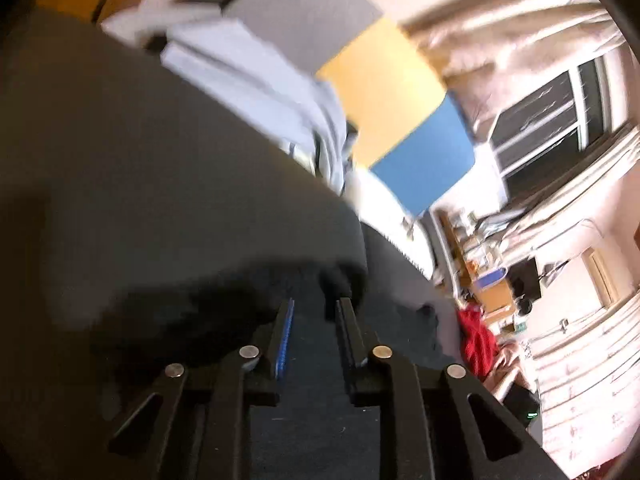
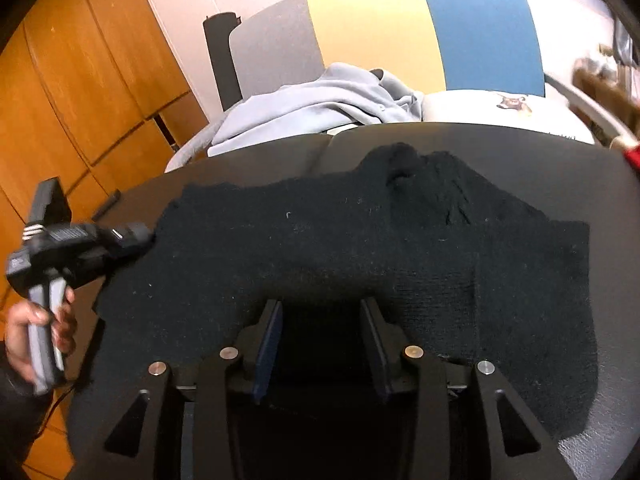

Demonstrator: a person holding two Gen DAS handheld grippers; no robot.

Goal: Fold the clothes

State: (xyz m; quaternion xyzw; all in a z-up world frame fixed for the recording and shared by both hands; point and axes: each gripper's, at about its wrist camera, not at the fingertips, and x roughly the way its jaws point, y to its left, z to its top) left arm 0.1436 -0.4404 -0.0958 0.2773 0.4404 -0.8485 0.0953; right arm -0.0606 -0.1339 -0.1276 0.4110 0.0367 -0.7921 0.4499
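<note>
A: Where's the black knit garment?

B: Spread flat on a dark table, wide side-to-side, fills most of the right wrist view. A bunched, wrinkled bit sits at the far edge near the middle. Right-hand part looks folded over, double layer w/ a straight edge.

A: Right gripper?

B: Low over the near edge of the garment, jaws spread apart. Fabric lies under and between the fingers, but pads aren't pressing it. Not holding anything.

A: Left gripper?

B: In its own view, blurry, jaws stand narrowly apart w/ dark fabric bunched at the tips. Can't tell if the pads actually pinch it. From the right wrist view it's at the garment's left corner, tips right at the cloth edge, a hand wrapped round its grey handle.

A: Anything around?

B: Light grey-blue clothes heaped just beyond the table. Behind that a panel in grey, yellow and blue blocks. Orange wood cabinets at left. Left wrist view also shows something red past the table edge and a dark window far off.
</note>
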